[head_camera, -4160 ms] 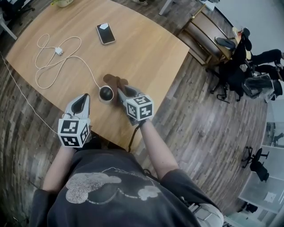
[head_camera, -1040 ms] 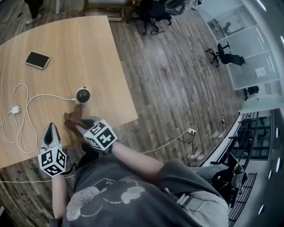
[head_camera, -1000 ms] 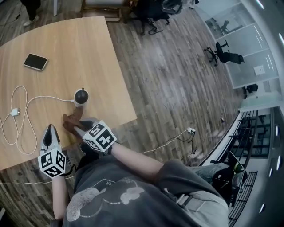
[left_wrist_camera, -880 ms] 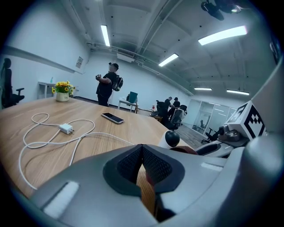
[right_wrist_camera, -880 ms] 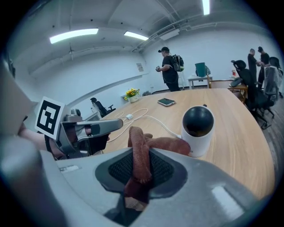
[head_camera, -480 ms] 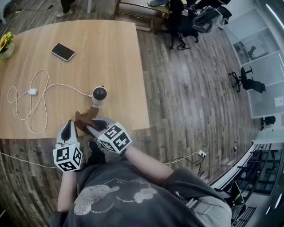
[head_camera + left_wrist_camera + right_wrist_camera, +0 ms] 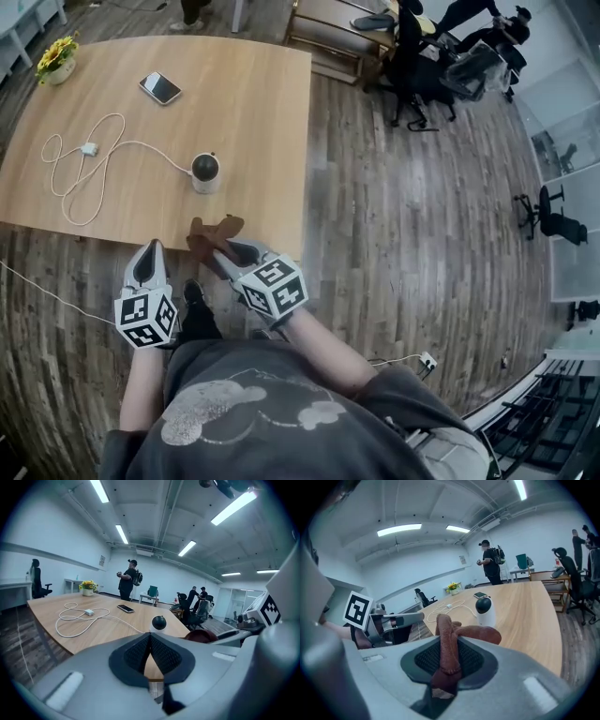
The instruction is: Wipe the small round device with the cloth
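The right gripper (image 7: 449, 660) clamps the brown cloth (image 7: 446, 639), a fold bunched ahead of its jaws for wiping. The small round device (image 7: 205, 170) stands further up the desk (image 7: 253, 112), untouched. The left gripper (image 7: 150, 651) has its jaws together, empty.

Two grippers are counted at the lower left of the head view: the left gripper (image 7: 153, 247) and the right gripper (image 7: 221, 251). One cloth (image 7: 212, 230), one small round device (image 7: 205, 169), one phone (image 7: 160, 88), one white cable (image 7: 89, 148), one flower pot (image 7: 56, 60) and one table (image 7: 262, 122) are seen. At the upper right, office chairs (image 7: 424, 70) are gathered, perhaps three, though the crowding there prevents a firm count.
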Available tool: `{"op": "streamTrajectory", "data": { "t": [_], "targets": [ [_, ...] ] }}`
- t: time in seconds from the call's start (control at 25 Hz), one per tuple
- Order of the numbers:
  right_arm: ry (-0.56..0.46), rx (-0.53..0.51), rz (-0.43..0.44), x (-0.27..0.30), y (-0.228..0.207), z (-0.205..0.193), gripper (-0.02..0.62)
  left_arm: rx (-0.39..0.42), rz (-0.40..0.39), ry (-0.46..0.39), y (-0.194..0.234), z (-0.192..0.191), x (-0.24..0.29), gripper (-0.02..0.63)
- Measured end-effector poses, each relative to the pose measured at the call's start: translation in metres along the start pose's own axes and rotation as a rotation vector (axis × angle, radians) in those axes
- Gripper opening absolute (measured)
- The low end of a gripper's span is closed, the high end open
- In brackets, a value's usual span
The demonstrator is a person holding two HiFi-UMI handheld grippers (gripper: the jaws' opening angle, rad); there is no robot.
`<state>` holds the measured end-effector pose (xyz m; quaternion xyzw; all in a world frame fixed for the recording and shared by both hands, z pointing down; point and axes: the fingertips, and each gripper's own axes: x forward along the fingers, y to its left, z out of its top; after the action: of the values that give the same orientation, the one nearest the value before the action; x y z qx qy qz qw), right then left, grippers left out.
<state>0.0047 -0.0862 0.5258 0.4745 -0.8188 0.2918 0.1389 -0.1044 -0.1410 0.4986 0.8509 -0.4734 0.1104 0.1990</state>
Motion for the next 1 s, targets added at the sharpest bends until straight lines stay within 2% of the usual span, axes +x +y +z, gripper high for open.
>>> {"op": "streamTrajectory", "data": {
  "t": [0.32,0.76,1.0],
  "targets": [
    [-0.057,-0.014,-0.004,-0.079,-0.021,-0.021,0.071,0.053,0.047,-0.088,-0.058,-0.004,-0.059,0.018],
    [-0.126,-0.033,0.022,-0.148,-0.021,-0.033,0.069,0.009,0.083,-0.117,-0.116,-0.029,-0.109,0.02],
    [-0.13,-0.041,0.018,-0.16,-0.021,-0.038,0.061,0.007,0.086,-0.124,-0.125,-0.032,-0.122,0.019]
  ]
}}
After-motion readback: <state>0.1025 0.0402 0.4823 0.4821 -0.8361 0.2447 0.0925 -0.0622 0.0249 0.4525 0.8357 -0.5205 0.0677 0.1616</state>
